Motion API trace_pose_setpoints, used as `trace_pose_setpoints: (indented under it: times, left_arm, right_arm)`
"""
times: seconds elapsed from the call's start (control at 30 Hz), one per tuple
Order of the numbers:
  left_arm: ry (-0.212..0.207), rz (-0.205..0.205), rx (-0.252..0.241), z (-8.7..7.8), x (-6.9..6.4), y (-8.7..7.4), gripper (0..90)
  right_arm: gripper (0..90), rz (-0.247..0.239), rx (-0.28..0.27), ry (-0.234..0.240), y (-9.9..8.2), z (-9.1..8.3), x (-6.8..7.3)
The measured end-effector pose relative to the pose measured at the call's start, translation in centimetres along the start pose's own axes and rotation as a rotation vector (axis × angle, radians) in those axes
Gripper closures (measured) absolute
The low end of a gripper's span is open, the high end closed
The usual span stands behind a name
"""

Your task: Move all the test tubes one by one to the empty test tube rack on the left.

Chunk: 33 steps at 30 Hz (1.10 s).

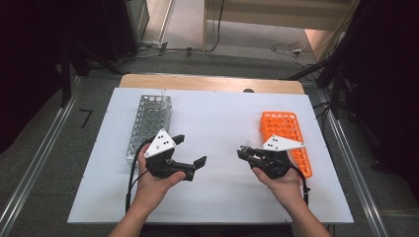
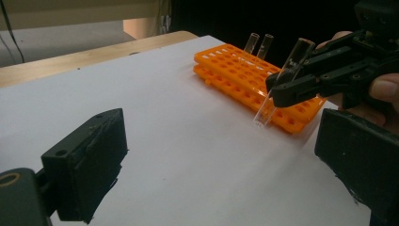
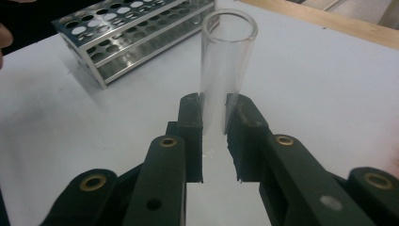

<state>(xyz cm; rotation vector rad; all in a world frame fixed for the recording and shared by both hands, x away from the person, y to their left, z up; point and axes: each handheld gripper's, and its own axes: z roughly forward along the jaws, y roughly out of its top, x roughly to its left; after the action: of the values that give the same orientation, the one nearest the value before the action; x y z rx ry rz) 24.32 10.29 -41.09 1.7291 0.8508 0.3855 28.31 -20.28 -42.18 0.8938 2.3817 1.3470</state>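
Right gripper view: unmarked glass tube (image 3: 226,70)

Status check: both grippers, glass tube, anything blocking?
Right gripper shut on clear glass test tube, above white table. Left gripper open, empty. Nothing between tube and perforated metal rack.

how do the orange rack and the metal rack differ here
The orange rack is bright plastic, low and flat, to the right beside the right gripper; the metal rack is silvery, taller and boxier, to the left by the left gripper. In the left gripper view the orange rack holds two clear tubes at its far end; the metal rack shows one at its far end. Both are perforated tube racks on the white sheet.
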Motion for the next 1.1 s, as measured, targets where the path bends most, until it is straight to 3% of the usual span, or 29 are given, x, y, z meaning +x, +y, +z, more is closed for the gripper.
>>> trace_pose_setpoints:
  times: [0.57, 1.1]
  left_arm:
    - [-0.097, 0.005, 0.011, 1.0, -1.8, 0.0, 9.3]
    - [-0.139, 0.022, 0.043, 2.2, -3.4, -0.2, 33.2]
  right_arm:
    - [74.2, -0.070, 0.027, 0.075, 0.1, 1.6, 3.2]
    - [74.2, -0.110, 0.046, 0.130, 0.0, 2.5, 5.1]
